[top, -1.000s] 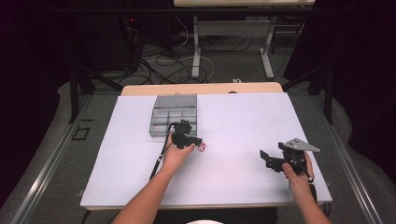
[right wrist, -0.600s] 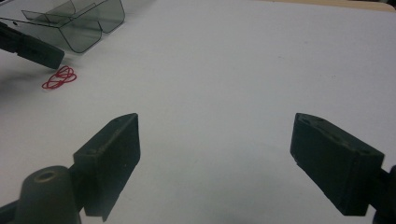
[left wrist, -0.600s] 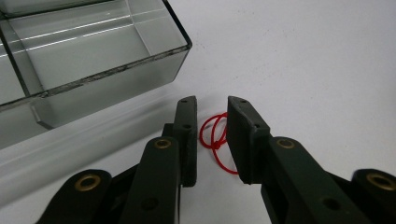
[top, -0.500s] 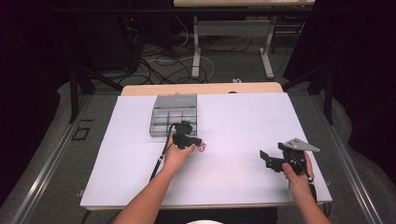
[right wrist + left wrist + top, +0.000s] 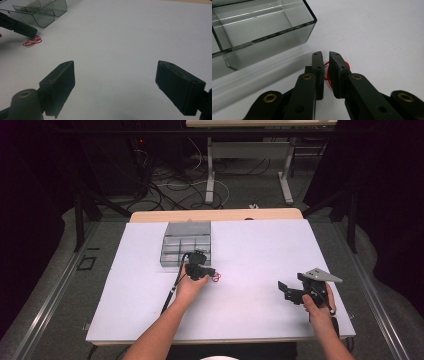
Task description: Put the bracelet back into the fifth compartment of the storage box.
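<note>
left gripper (image 5: 325, 56) frame centre, jaws just been closing to a narrow gap around red rubber bands (image 5: 327, 72) on white tabletop (image 5: 260, 250), beside clear compartment box (image 5: 262, 30) upper left, right gripper (image 5: 115, 82) jaws wide, holding nothing

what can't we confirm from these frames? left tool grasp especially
- Red rubber bands: left gripper view, the left tool hides most of the bundle; whether the pads pinch it is unclear.
- Clear compartment box: cut off by the top and left edges; contents unreadable.
- High view: bands too small to count.
</note>
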`<state>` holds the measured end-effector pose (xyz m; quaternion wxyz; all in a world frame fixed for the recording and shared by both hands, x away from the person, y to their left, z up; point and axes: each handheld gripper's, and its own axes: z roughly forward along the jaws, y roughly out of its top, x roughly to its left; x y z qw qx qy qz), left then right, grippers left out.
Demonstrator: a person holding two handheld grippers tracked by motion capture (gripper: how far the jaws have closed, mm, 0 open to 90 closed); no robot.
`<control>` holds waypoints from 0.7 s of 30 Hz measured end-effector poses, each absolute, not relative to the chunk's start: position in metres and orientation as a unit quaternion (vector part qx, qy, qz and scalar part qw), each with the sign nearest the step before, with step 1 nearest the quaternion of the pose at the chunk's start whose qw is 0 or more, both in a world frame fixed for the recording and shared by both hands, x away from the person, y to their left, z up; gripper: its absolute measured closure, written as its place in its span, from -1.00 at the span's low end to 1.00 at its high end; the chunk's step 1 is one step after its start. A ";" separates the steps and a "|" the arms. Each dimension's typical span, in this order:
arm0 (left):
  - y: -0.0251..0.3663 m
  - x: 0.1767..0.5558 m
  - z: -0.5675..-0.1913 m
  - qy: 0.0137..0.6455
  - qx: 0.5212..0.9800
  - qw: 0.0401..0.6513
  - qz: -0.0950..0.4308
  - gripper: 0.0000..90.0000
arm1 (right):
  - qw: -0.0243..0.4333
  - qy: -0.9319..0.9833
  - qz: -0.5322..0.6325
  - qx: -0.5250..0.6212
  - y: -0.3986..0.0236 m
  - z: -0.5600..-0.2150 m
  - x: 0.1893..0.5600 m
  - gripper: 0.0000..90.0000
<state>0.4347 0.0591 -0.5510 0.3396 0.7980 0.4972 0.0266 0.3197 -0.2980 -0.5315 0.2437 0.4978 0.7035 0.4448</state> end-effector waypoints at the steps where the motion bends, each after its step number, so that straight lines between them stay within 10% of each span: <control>1: 0.059 0.435 -0.551 0.497 0.798 0.339 0.027 0.87 | 0.244 0.704 0.445 0.498 -0.298 -0.532 0.320 -0.66; 21: 0.059 0.435 -0.552 0.494 0.801 0.337 0.034 1.00 | 0.239 0.702 0.445 0.501 -0.298 -0.533 0.320 -0.66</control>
